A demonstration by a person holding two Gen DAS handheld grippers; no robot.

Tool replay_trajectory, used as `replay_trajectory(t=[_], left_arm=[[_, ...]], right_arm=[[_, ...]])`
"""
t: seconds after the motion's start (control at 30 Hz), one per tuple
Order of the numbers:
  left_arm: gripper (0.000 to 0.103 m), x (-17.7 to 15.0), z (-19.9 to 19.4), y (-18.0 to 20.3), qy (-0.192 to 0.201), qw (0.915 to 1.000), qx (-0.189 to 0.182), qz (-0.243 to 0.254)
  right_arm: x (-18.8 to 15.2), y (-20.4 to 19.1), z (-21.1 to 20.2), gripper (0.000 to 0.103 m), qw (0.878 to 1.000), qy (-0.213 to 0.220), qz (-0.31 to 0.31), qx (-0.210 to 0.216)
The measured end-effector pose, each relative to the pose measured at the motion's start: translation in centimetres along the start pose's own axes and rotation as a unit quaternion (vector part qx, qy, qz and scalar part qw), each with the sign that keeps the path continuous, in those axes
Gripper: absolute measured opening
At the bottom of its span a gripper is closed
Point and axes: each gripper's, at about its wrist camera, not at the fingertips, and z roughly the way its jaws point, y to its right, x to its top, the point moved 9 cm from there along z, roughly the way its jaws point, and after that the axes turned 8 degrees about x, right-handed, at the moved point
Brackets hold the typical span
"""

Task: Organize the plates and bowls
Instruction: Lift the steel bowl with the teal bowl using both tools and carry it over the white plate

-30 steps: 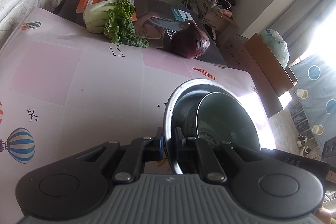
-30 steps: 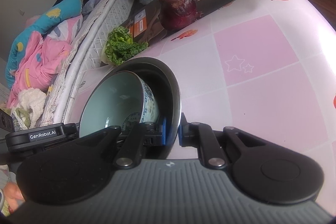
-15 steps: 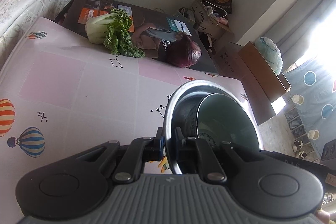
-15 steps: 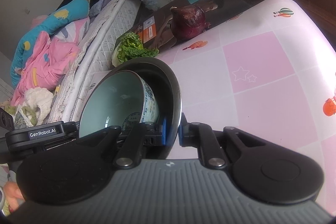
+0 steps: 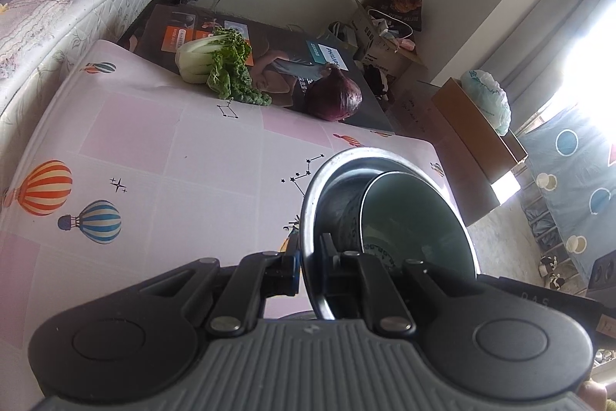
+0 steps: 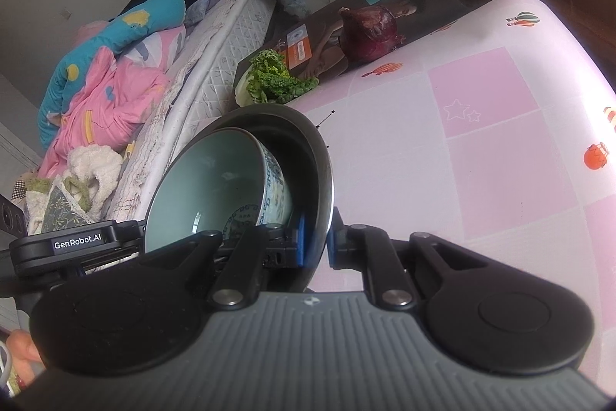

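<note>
A steel bowl [image 5: 327, 187] [image 6: 308, 141] hangs above the pink table with a pale green ceramic bowl [image 5: 415, 218] [image 6: 208, 180], blue-patterned outside, nested in it. My left gripper [image 5: 310, 264] is shut on the steel bowl's rim at one side. On the opposite side my right gripper [image 6: 315, 241] pinches the same rim. The other gripper's black body [image 6: 77, 241] shows past the bowls in the right wrist view.
On the pink tablecloth [image 5: 154, 160] [image 6: 500, 149] with balloon prints, at the far edge, lie a leafy cabbage [image 5: 215, 64] [image 6: 273, 79] and a red onion [image 5: 335, 99] [image 6: 369, 33] on a dark flat box [image 5: 277, 64]. A bed [image 6: 115, 72] flanks the table; cardboard boxes [image 5: 473, 126] stand beyond.
Both grippers have risen with the nested bowls and drawn back from the vegetables. More of the tablecloth shows below them, and both grips are unchanged.
</note>
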Motion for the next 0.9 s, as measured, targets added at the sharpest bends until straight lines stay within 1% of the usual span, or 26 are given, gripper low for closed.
replay_trajectory(t=[0.23,0.33,0.63,0.8,0.9], left_arm=[[0.009,-2.6,-2.3,-0.4,-0.005,1.0,0.007,0.002],[0.009,-4.4,-2.9,-0.9,-0.013,0.9998,0.012,0.005],[0.01,-9.1,-2.5,-2.7,-0.04,0.9987,0.027,0.015],[0.01,-10.6,-1.8,-3.4,-0.052,0.9981,0.03,0.015],[0.011,-11.1,-1.6,-3.5,-0.055,0.9977,0.033,0.02]], right_arm=[[-3.4,-1.2,-2.1,0.011,1.0,-0.016,0.0,0.002],[-5.0,-1.2,-2.5,0.011,1.0,-0.024,0.002,0.003],[-10.7,-0.2,-2.1,0.011,0.998,-0.062,0.017,-0.002],[-12.4,0.3,-1.7,0.012,0.997,-0.074,0.016,-0.009],[-12.8,0.3,-1.6,0.012,0.997,-0.074,0.008,-0.017]])
